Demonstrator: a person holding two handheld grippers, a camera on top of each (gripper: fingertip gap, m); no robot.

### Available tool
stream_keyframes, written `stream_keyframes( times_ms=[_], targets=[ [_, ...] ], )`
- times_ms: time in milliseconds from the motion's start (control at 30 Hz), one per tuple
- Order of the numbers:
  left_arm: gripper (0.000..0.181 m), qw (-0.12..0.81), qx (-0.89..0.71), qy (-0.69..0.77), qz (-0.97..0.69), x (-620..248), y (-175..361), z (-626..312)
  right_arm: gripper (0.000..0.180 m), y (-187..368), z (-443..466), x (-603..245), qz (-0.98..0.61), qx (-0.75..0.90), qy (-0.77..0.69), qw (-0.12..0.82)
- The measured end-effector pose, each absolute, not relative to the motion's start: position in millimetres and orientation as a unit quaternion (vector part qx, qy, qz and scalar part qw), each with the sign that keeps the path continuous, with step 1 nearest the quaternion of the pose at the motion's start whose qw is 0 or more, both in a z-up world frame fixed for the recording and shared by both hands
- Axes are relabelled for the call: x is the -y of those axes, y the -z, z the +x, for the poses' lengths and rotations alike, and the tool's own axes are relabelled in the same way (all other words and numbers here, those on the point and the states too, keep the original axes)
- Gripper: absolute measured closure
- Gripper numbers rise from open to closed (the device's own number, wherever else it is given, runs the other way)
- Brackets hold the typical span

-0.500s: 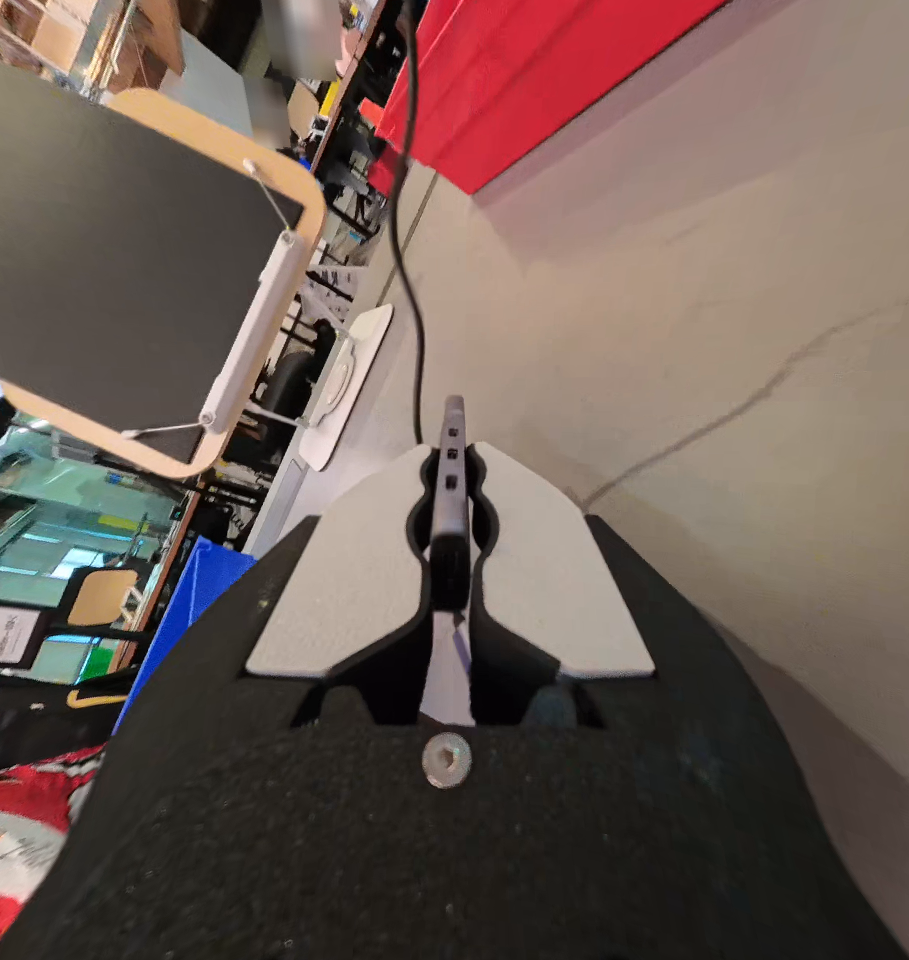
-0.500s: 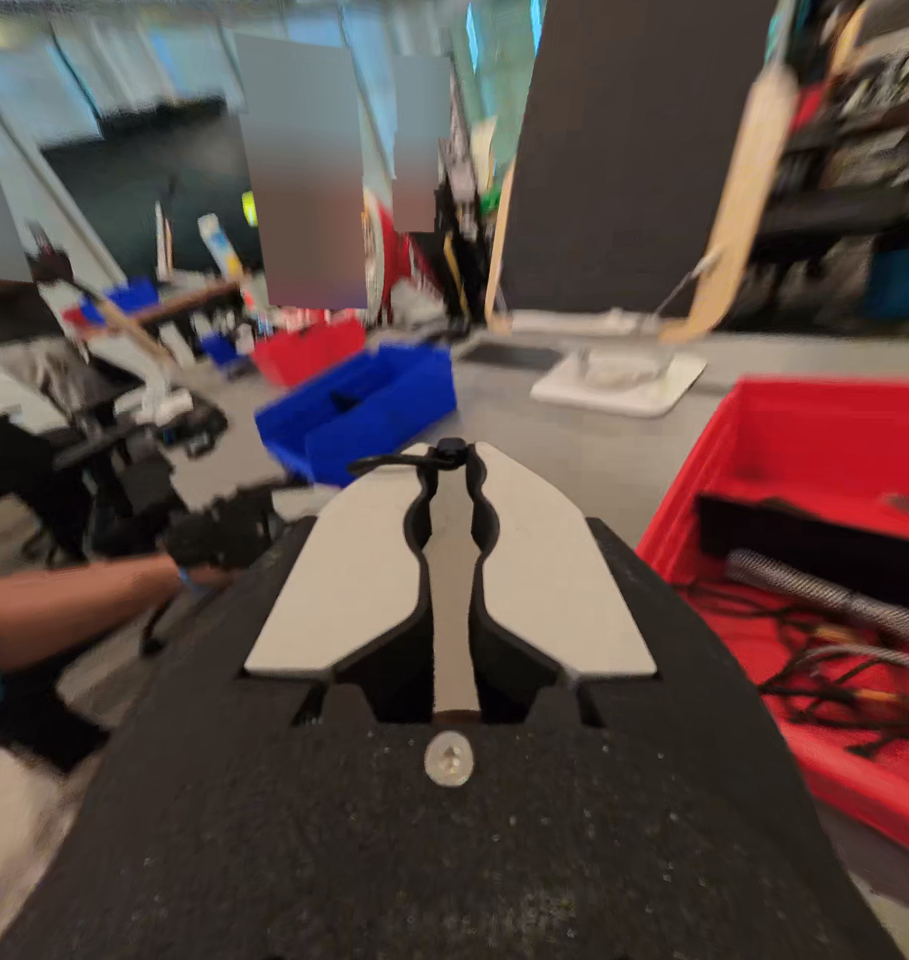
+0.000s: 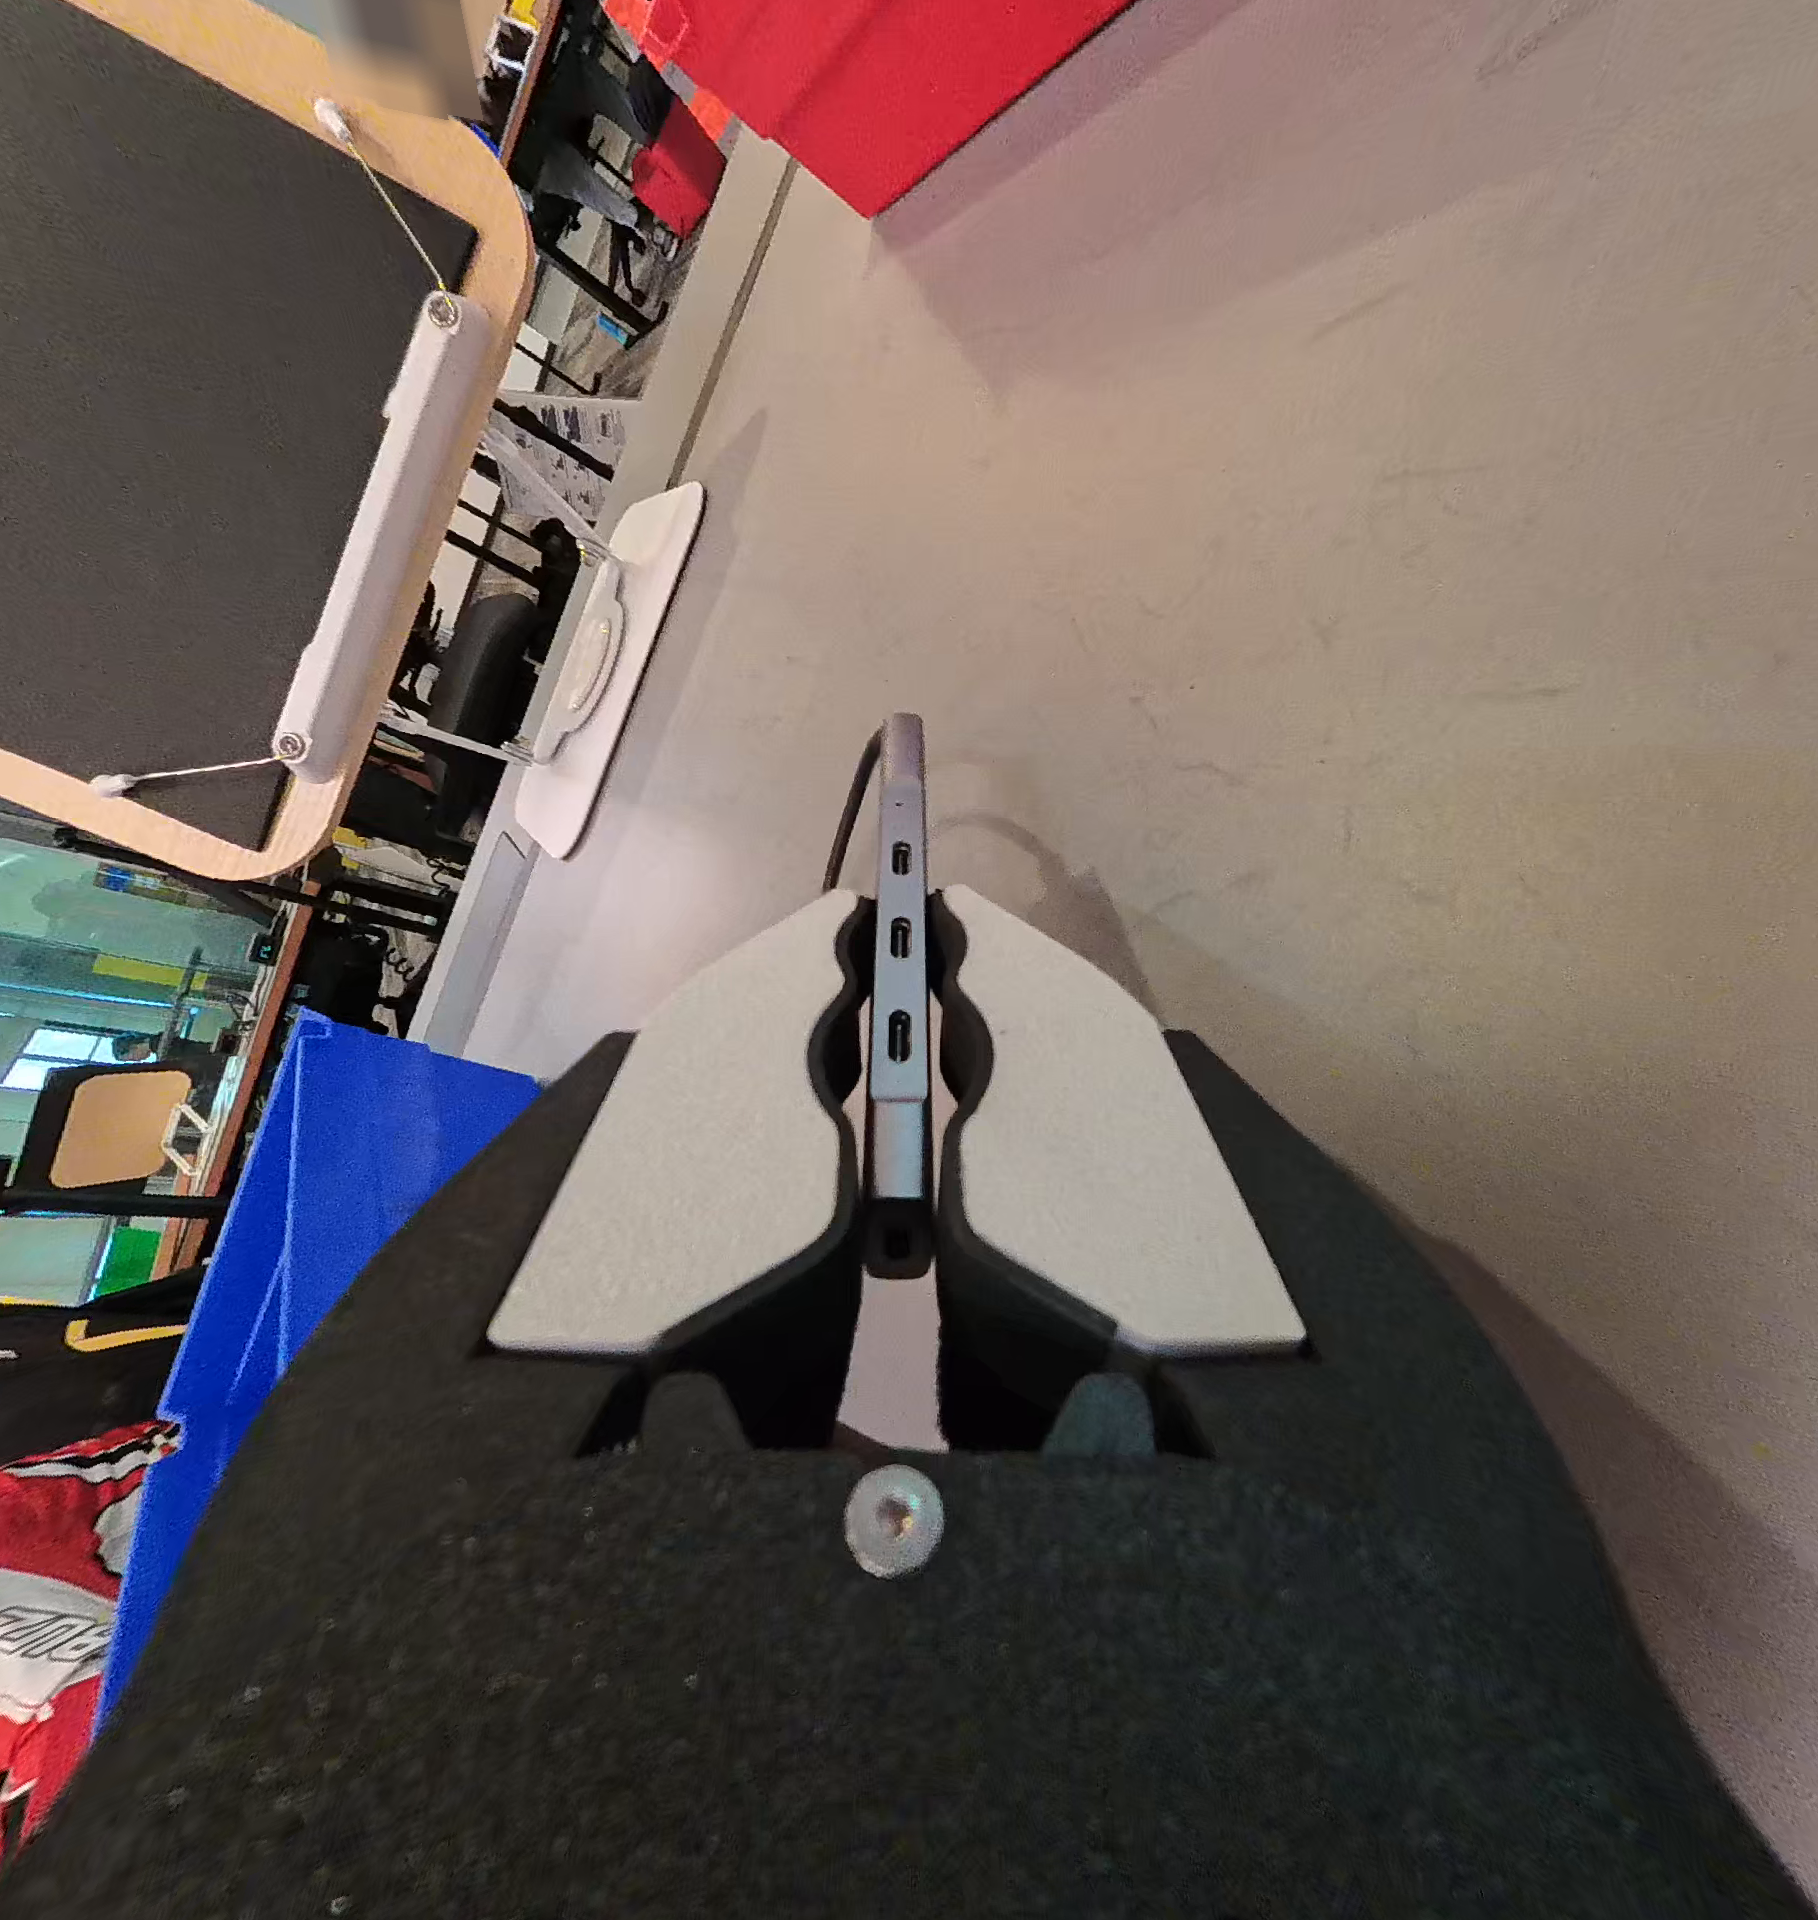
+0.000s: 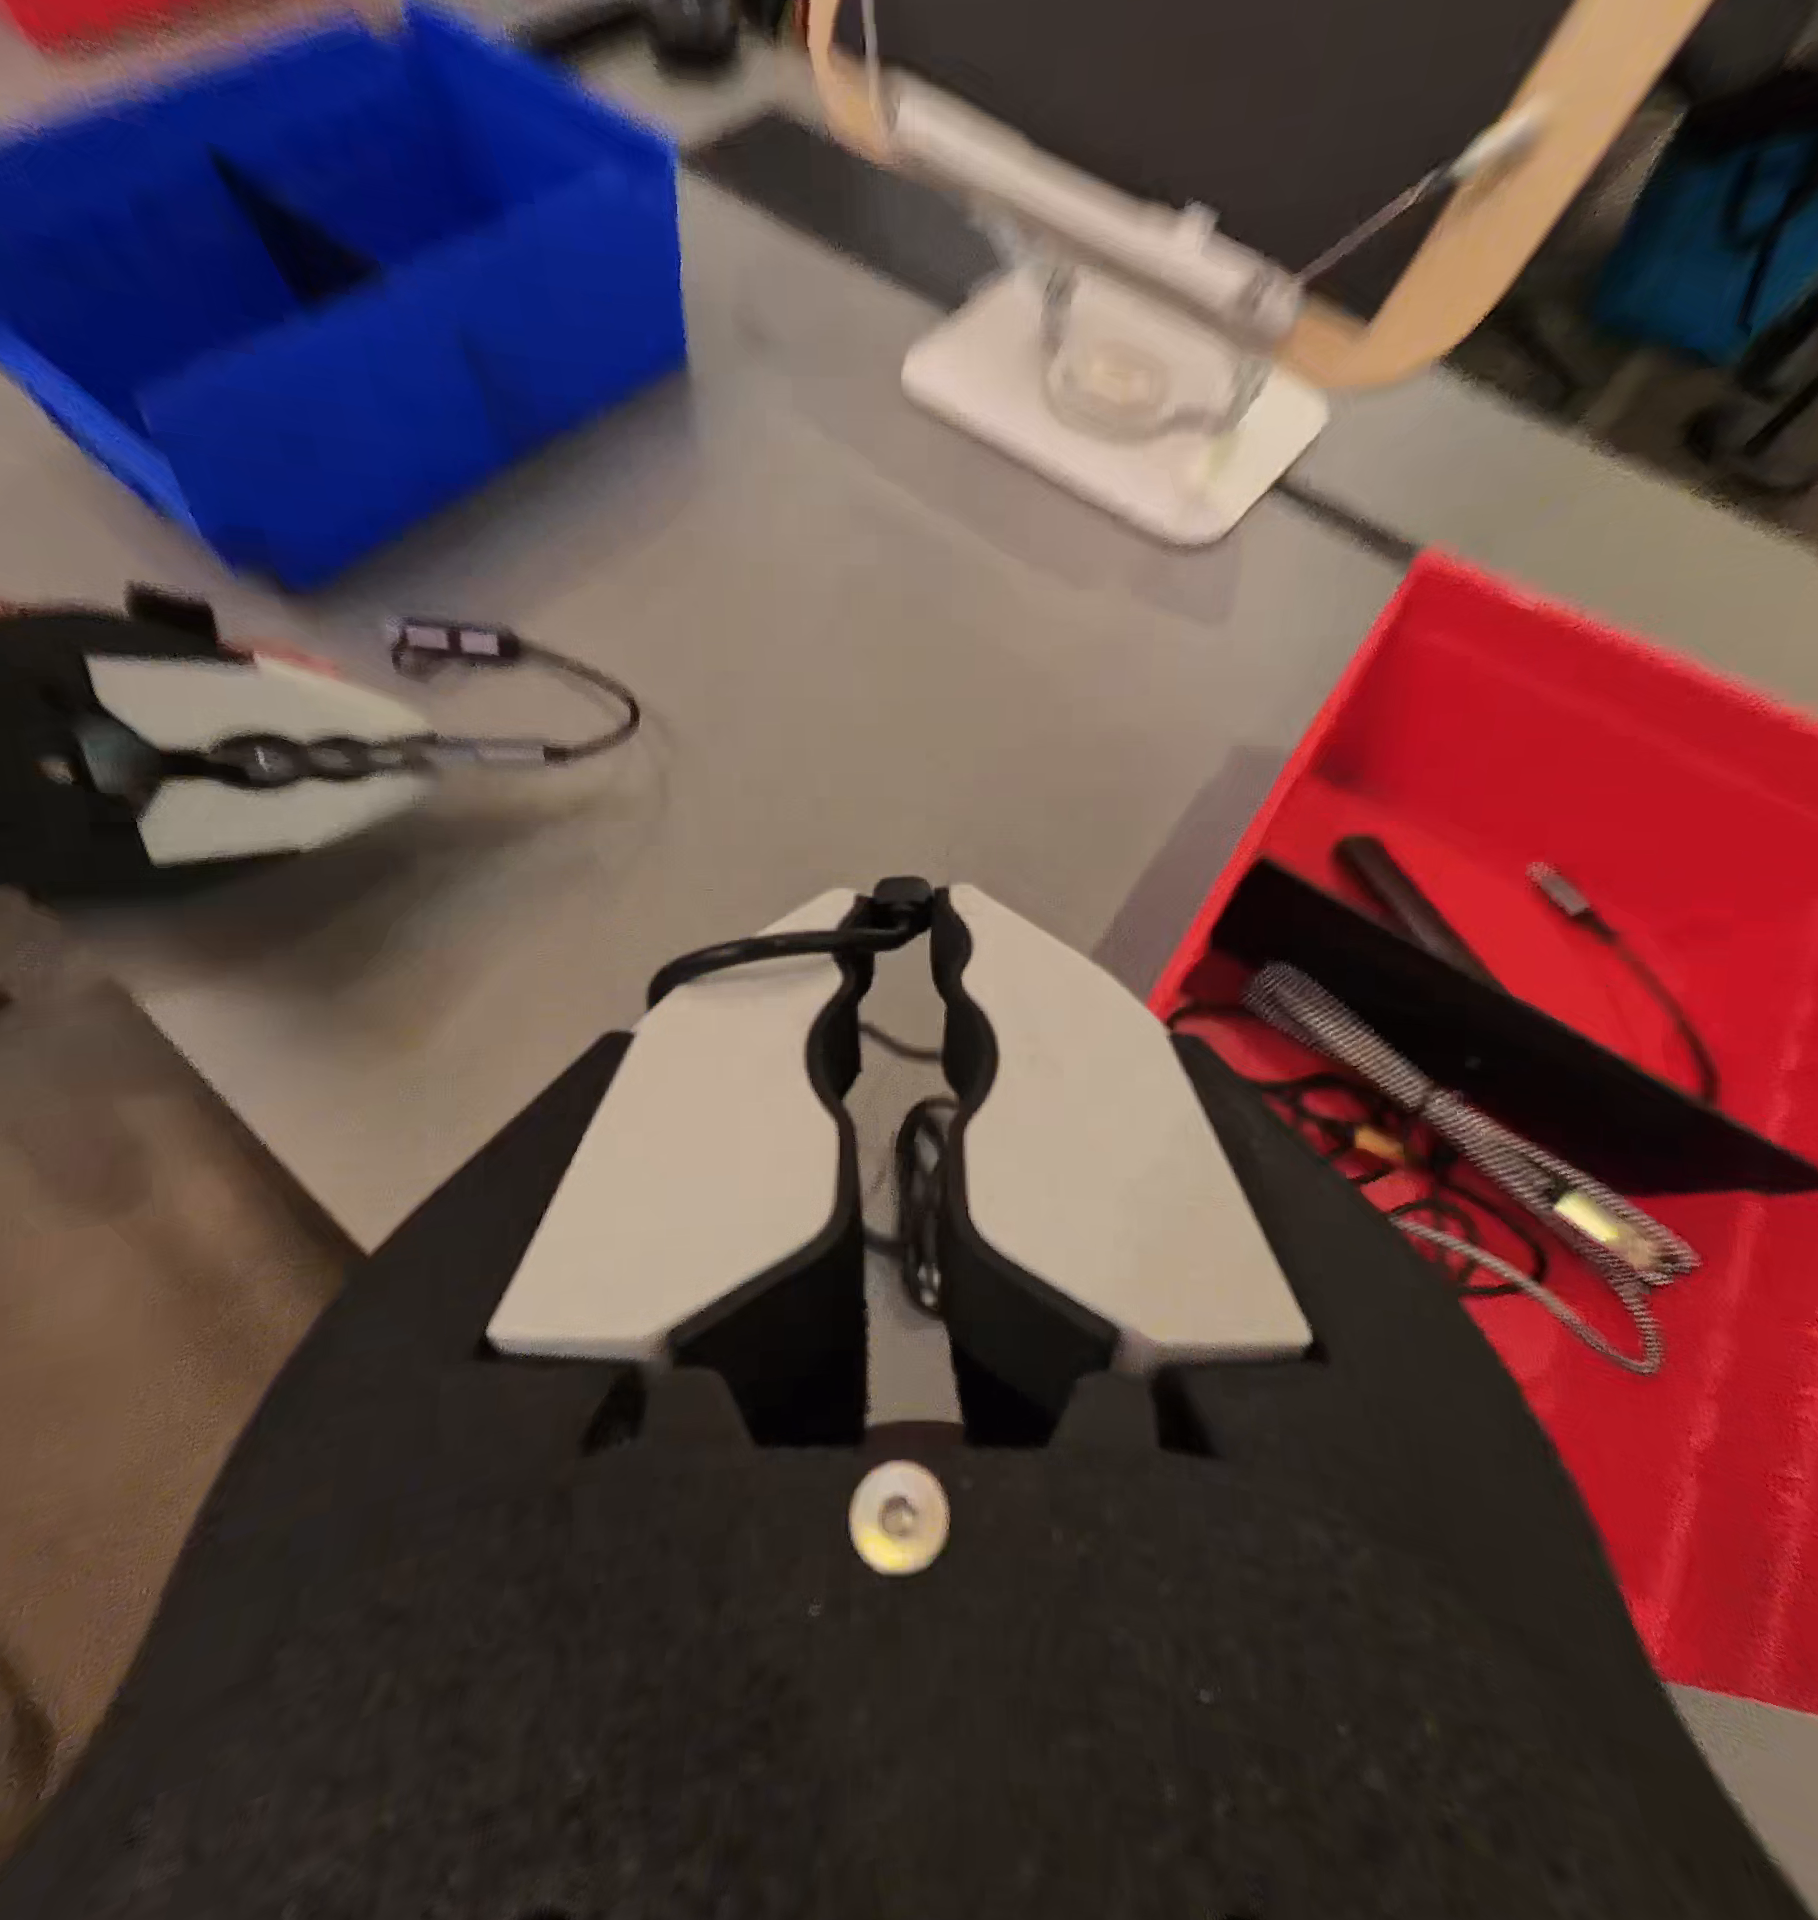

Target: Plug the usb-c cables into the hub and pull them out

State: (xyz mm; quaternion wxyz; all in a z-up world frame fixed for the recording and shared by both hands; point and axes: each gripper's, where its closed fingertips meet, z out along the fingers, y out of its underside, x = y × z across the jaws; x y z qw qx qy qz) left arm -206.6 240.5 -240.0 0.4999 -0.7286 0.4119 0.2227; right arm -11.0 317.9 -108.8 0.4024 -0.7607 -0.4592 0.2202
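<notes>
place: workshop or lab | grey tabletop carrying a blue parts bin at its far left and a red bin of loose cables at its right edge | white-based stand holding a wood-framed dark panel at the far edge | cluttered shelving and racks beyond

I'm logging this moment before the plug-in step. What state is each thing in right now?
left gripper: shut on the hub.
hub: held edge-up, three visible ports empty.
right gripper: shut on the black cable plug.
black cable plug: pinched at the fingertips, not plugged in.
red bin: holds cables.
blue bin: contents unclear.
</notes>
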Motion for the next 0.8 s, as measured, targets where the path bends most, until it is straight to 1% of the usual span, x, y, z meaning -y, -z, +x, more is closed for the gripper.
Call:
stream_keyframes(
  times_ms=[67, 133, 167, 267, 333, 433, 500, 633, 667, 733, 800],
  targets=[
    [0.172, 0.5, -0.417, -0.226, -0.725, -238.9, 238.8, -204.9, 0.17, 148.0, -17.6, -303.3, -0.773, 0.513, -0.207, 0.311],
    [0.172, 0.502, -0.421, -0.225, -0.721, -237.5, 237.9, -201.5, 0.17, 177.2, -14.6, -304.7, -0.765, 0.568, -0.13, 0.275],
    [0.172, 0.501, -0.424, -0.224, -0.72, -236.9, 238.5, -199.5, 0.17, 190.7, -11.0, -303.5, -0.755, 0.601, -0.096, 0.243],
    [0.172, 0.497, -0.435, -0.221, -0.718, -235.2, 241.7, -194.3, 0.17, 220.2, -2.8, -290.0, -0.715, 0.684, -0.041, 0.14],
    [0.172, 0.494, -0.44, -0.22, -0.717, -234.0, 242.9, -191.6, 0.166, 234.7, 2.5, -292.2, -0.703, 0.703, 0.009, 0.104],
    [0.172, 0.494, -0.446, -0.216, -0.714, -231.9, 242.5, -186.7, 0.143, 253.0, 3.6, -307.5, -0.684, 0.716, 0.084, 0.113],
    [0.172, 0.493, -0.451, -0.216, -0.712, -229.9, 242.7, -184.7, 0.122, 263.8, 6.6, -314.0, -0.679, 0.716, 0.12, 0.11],
    [0.172, 0.49, -0.46, -0.214, -0.709, -227.6, 245.2, -181.3, 0.137, 272.7, 10.5, -318.8, -0.689, 0.704, 0.147, 0.089],
    [0.172, 0.488, -0.463, -0.213, -0.709, -227.5, 245.7, -180.4, 0.137, 277.9, 13.4, -317.7, -0.695, 0.7, 0.147, 0.07],
    [0.172, 0.488, -0.464, -0.212, -0.708, -227.0, 245.7, -180.1, 0.154, 282.2, 22.1, -319.9, -0.704, 0.69, 0.16, 0.044],
    [0.172, 0.487, -0.465, -0.211, -0.708, -226.7, 245.6, -179.1, 0.158, 283.9, 25.9, -319.2, -0.705, 0.691, 0.155, 0.024]
  ],
)
